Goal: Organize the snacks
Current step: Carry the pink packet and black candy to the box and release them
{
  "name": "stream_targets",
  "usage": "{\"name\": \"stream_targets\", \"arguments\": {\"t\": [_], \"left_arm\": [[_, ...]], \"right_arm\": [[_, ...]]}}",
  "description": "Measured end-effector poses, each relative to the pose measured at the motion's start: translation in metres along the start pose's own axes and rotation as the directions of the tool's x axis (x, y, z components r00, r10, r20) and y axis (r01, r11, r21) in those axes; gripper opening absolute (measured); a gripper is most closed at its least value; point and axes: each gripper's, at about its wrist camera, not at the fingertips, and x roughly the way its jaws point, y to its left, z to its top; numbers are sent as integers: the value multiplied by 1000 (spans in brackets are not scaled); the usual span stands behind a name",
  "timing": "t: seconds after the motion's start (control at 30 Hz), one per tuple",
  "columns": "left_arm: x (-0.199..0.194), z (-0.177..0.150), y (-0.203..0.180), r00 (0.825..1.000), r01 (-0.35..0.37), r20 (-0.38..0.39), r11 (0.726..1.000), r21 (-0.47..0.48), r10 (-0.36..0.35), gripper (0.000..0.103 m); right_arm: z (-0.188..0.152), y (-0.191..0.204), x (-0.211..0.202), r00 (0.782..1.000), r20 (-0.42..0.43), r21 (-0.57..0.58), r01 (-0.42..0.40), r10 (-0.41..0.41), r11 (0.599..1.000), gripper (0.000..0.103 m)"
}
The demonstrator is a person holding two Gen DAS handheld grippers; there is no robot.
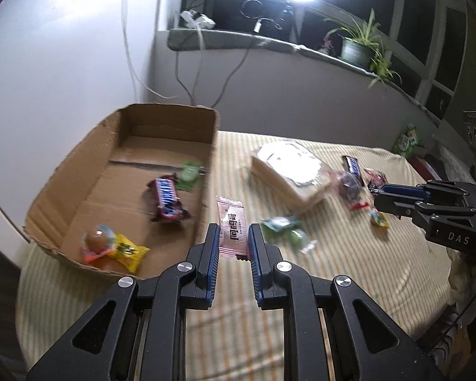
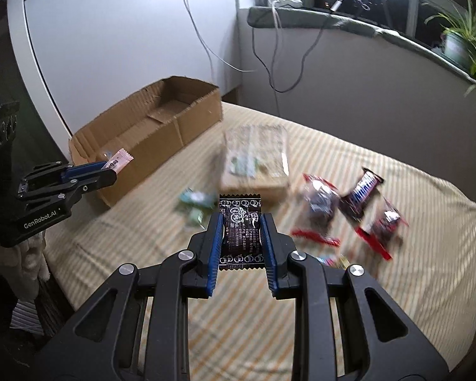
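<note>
Left wrist view: left tongs [image 1: 233,238] clamped on a pale pink printed snack sachet [image 1: 232,226], held above the striped yellow bedsheet [image 1: 349,273], just right of the open brown cardboard box [image 1: 111,146]. Box has a purple choc bar [image 1: 167,199] & yellow candy packet [image 1: 123,249] inside.

Right wrist view: right tongs [image 2: 241,229] gripping a black foil packet w/ white print [image 2: 240,231]; red-edged dark snack bags [image 2: 320,211] lie on sheet to the right.
</note>
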Motion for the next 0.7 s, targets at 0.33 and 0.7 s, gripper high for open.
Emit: {"name": "stream_targets", "arguments": {"t": [0.33, 0.7], "left_arm": [[-6, 11, 38, 998, -51, 32, 998, -46, 53, 16], [-5, 17, 83, 994, -101, 38, 990, -102, 105, 16]], "right_arm": [[46, 40, 27, 997, 22, -52, -67, 68, 996, 25], [92, 96, 72, 991, 7, -119, -135, 137, 984, 25]]}}
